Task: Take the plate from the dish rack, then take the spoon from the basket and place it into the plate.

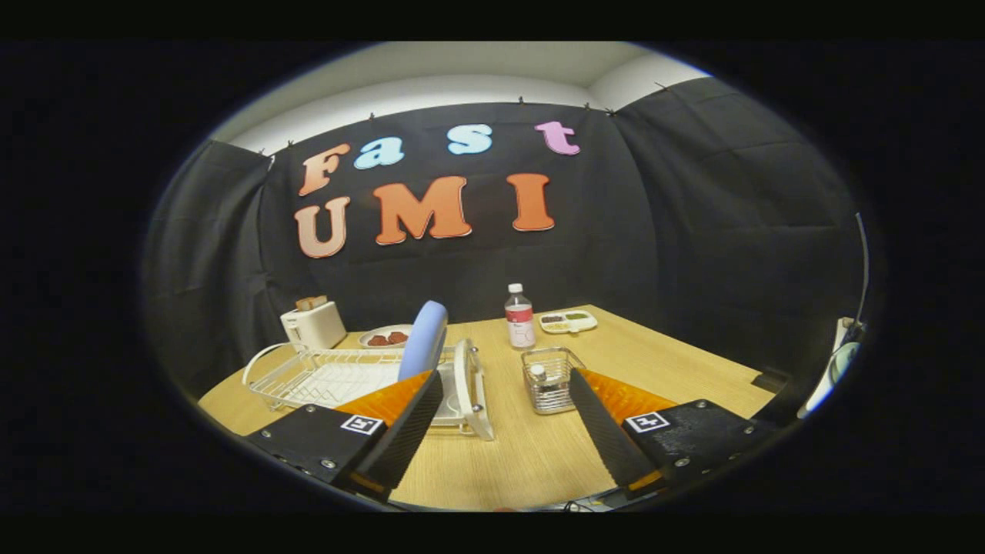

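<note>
A pale blue plate (425,338) stands on edge in the white wire dish rack (323,377), just beyond my left finger. A small wire basket (551,378) sits on the wooden table ahead, near my right finger's tip, with a spoon (541,377) standing in it. My gripper (504,388) is open, its two black fingers wide apart over the table with nothing between them. The left finger hides the plate's lower edge.
A white toaster (314,323) and a dish of red food (385,337) stand behind the rack. A water bottle (520,317) and a divided tray (568,321) sit farther back. Bare table (523,454) lies between the fingers.
</note>
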A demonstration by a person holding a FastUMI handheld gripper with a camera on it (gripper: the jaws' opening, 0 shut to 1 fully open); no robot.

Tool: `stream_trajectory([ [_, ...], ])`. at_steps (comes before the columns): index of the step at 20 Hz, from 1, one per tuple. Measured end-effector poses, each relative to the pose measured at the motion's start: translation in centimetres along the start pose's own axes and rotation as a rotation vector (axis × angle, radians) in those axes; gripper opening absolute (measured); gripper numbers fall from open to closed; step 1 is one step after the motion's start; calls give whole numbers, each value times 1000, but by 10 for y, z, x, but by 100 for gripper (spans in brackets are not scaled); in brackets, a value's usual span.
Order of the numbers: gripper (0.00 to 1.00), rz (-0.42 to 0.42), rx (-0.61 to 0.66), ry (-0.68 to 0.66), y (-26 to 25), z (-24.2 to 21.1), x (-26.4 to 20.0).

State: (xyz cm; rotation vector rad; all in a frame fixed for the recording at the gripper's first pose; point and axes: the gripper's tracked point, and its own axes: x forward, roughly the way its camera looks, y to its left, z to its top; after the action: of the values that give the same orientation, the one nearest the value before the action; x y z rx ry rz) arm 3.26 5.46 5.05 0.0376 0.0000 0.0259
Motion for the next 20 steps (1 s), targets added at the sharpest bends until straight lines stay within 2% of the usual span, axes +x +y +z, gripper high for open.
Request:
stream_trajectory([
  [5, 98, 45, -43, 3, 40, 19, 30],
  [14, 99, 101, -131, 85, 91, 12, 93],
  [20, 91, 4, -163, 164, 82, -9, 130],
])
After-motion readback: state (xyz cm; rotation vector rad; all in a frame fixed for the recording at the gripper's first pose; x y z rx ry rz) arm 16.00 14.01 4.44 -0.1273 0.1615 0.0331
